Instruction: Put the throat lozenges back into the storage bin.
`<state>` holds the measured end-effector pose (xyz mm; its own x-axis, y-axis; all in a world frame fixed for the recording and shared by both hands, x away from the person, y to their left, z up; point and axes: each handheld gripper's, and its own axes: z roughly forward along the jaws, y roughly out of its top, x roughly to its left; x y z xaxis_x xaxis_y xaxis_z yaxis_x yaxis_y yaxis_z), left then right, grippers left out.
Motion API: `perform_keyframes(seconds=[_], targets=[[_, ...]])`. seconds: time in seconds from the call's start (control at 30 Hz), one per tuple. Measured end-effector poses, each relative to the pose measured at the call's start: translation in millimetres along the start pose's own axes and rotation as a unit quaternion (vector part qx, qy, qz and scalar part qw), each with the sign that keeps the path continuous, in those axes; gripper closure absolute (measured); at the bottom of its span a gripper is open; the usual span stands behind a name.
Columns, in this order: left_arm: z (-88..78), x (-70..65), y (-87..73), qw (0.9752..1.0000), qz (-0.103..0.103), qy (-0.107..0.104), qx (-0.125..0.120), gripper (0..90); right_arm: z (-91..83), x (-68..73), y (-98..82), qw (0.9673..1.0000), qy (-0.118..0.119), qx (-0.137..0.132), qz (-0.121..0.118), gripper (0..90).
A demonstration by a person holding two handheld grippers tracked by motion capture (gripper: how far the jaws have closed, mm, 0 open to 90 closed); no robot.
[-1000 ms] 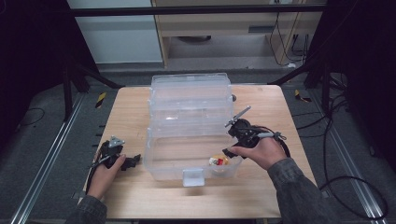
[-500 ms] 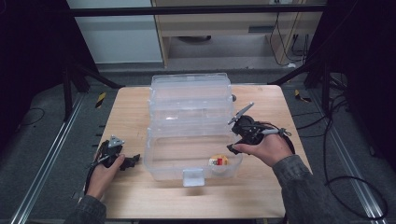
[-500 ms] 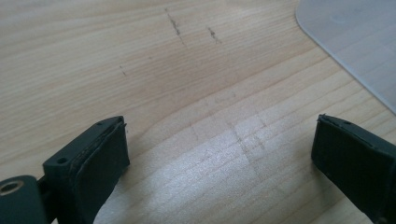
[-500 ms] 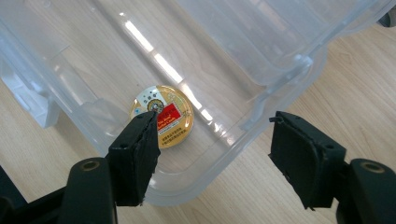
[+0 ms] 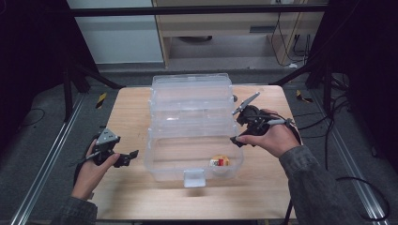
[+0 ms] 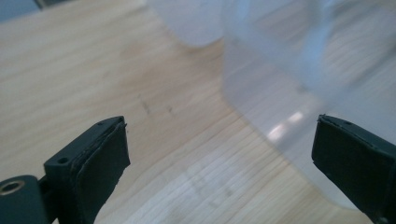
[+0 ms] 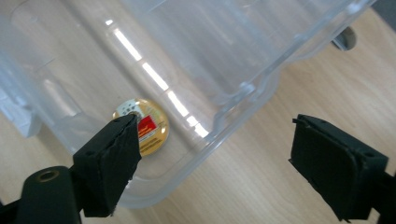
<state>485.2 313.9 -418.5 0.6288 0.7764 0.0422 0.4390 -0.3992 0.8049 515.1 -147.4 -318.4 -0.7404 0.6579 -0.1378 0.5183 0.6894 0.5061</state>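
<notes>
Right tool (image 5: 241, 132) hung at the right rim of the clear plastic box (image 5: 192, 122), jaws wide apart after just opening, nothing between them. The round gold tin (image 7: 142, 126) lay on the box floor, below and left of it. Left tool (image 5: 123, 157) stood open and empty over the tabletop (image 5: 131, 108), box just right.

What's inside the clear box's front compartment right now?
One small round gold tin with a red label lies on the floor of the clear box, near its right front corner. The right gripper's near jaw covers the tin's edge in the right gripper view.
</notes>
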Motion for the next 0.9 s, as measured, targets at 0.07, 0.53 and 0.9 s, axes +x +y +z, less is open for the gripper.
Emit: perform_keyframes(seconds=[0.07,0.53,0.9], targets=[[-9.3,-5.3,8.4,0.9999,0.011,-0.01,-0.008,2.5,-2.0,-3.1,4.5,1.0,-0.001,-0.003,0.0,14.4],[-12.9,-57.3,36.0,0.9923,0.095,-0.077,0.02,3.4,-19.4,-17.7,42.3,0.9987,-0.028,-0.006,-0.043,23.4],[1.7,-84.9,40.5,0.9858,0.119,-0.115,0.026,4.5,-21.3,-36.9,60.6,0.9974,-0.046,-0.025,-0.049,31.3]])
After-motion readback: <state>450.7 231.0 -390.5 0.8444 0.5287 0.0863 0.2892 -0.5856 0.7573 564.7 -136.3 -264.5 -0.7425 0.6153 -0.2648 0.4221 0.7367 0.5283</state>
